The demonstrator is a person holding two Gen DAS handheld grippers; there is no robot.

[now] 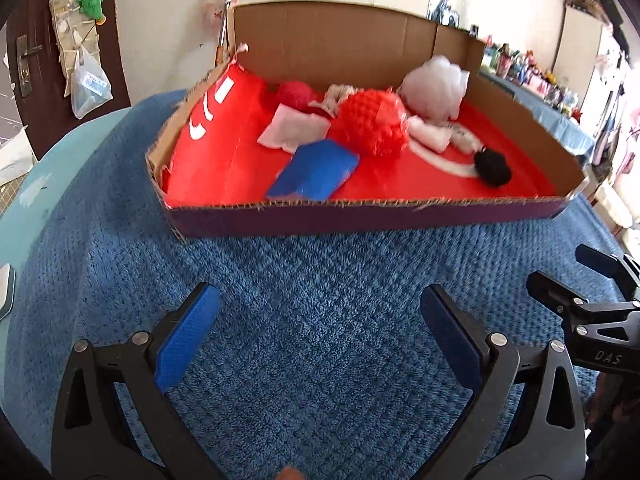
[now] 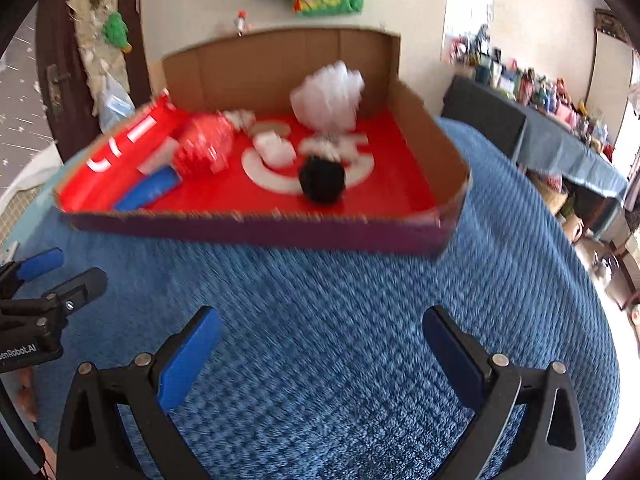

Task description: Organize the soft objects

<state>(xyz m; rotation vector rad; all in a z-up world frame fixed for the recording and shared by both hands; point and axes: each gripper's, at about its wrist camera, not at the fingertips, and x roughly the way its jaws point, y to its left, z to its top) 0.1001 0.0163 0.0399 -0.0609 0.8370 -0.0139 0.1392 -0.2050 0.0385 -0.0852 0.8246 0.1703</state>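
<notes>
- Currently hovering both grippers, left gripper (image 1: 320, 344) and right gripper (image 2: 322, 354), jaws spread wide and holding nothing, above the blue textured cloth (image 1: 320, 272) on the surface.
- Finding every soft item lying inside the cardboard tray (image 1: 372, 214): red mesh ball (image 1: 370, 124), white puff (image 1: 434, 90), black pompom (image 2: 322, 180), blue sponge (image 1: 314, 170).
- Probably choosing the next piece; reaching over the low front wall, closing gently around a pliable middle, avoiding neighbouring pieces.

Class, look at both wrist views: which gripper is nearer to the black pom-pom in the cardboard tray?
Right, narrowly. The right gripper faces the black pom-pom almost straight ahead; from the left gripper it lies ahead and off to the right. Both hover open, short of the tray.
</notes>
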